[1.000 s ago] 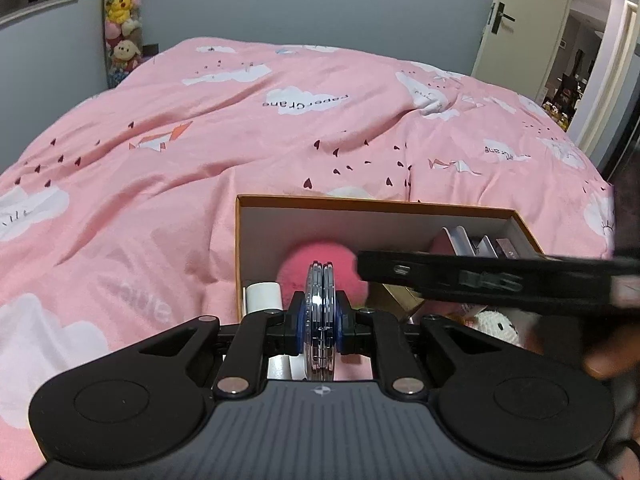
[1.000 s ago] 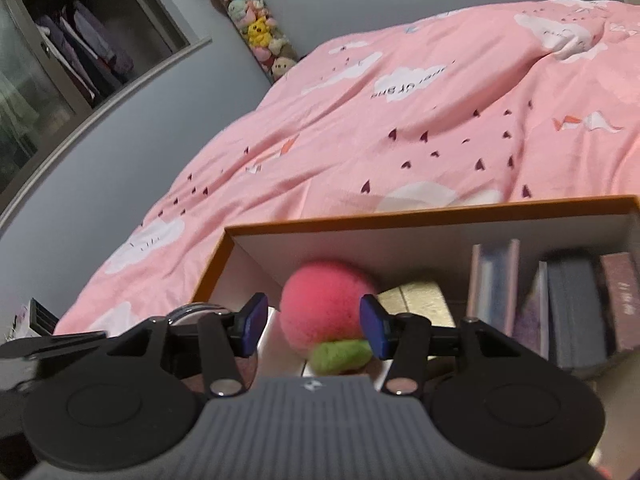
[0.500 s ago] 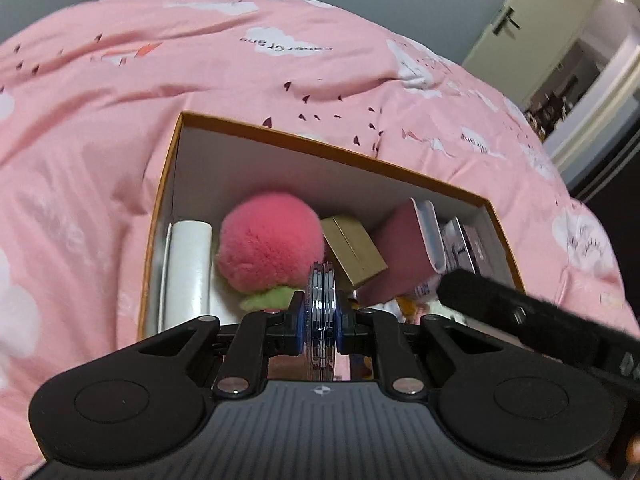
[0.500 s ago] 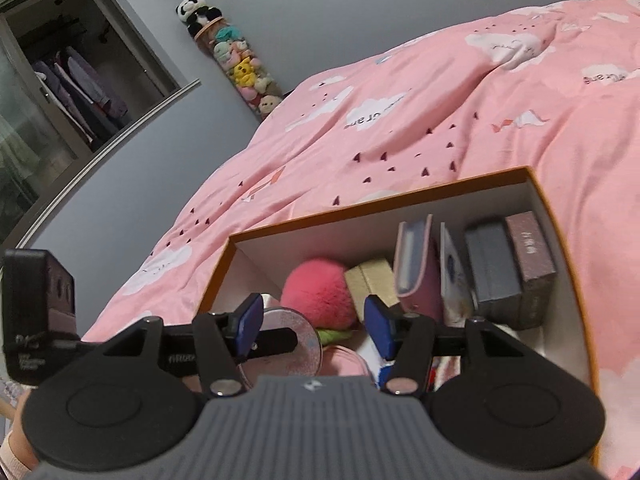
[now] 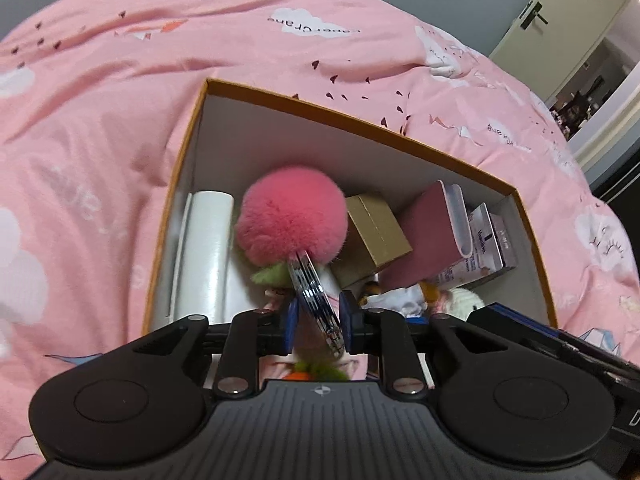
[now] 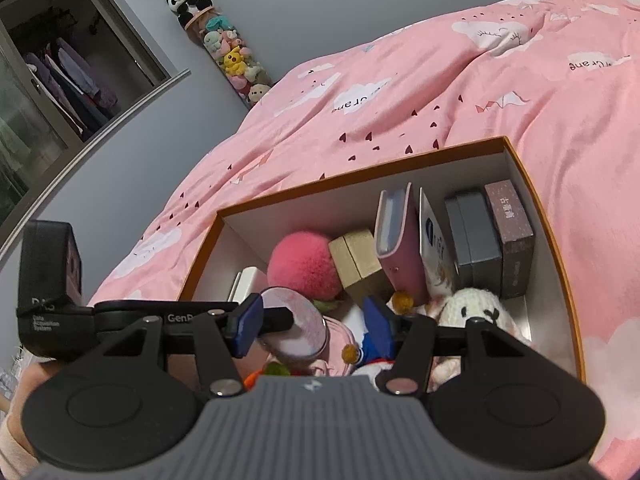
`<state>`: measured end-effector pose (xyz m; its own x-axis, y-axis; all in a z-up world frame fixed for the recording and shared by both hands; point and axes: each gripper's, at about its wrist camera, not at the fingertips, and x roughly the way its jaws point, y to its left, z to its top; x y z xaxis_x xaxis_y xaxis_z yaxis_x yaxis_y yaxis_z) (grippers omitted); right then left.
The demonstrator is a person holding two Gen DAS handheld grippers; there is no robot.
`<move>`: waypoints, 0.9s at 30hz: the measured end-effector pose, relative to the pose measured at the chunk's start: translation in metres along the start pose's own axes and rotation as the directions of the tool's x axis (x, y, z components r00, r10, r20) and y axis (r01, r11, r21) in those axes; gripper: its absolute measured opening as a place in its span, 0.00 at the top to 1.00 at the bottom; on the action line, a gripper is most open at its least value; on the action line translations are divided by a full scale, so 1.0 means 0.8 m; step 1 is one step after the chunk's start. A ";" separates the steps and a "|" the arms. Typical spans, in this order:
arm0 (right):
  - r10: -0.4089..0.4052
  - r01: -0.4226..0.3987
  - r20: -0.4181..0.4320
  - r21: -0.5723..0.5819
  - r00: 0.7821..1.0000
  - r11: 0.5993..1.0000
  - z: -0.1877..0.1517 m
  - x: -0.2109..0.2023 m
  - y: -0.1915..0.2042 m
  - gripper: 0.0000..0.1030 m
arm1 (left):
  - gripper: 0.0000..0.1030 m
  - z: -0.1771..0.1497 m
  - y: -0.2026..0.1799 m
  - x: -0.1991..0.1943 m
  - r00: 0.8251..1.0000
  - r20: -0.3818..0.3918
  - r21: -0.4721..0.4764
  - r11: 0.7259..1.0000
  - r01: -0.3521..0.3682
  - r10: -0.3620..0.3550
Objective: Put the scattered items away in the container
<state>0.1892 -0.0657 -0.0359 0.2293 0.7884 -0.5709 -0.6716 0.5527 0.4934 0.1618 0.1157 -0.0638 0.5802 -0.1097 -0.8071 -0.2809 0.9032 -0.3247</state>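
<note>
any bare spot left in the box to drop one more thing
Little bare floor. Best gap: behind the pink pompom, along the far wall of the box. The near half, with the round mirror and white knitted toy, is crowded.

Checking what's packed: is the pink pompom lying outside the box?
No, the pompom sits inside the box, beside a gold carton.

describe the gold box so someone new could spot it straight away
Start at the orange-rimmed box on the pink bedspread. Against its far wall sits a fluffy pink pompom, and the gold box leans just beside it, before the upright pink case. It is the only plain, matte gold carton there.
</note>
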 end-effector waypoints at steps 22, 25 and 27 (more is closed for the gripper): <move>-0.134 0.143 0.055 -0.225 0.990 0.964 -0.048 -0.063 0.031 0.23 | 0.51 -0.068 -0.057 -0.108 0.966 0.250 0.191 0.974 -0.119 0.069; -0.156 0.173 0.087 -0.250 0.984 0.953 -0.055 -0.073 0.033 0.19 | 0.48 -0.084 -0.061 -0.116 0.961 0.268 0.214 0.967 -0.135 0.075; -0.168 0.187 0.098 -0.255 0.981 0.949 -0.059 -0.077 0.033 0.18 | 0.45 -0.093 -0.061 -0.117 0.961 0.267 0.214 0.967 -0.138 0.078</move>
<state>0.1238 -0.1126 -0.0187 0.4063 0.7071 -0.5788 -0.7735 0.6033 0.1940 0.0645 0.0511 -0.0091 0.7393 0.0761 -0.6690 -0.1880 0.9774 -0.0967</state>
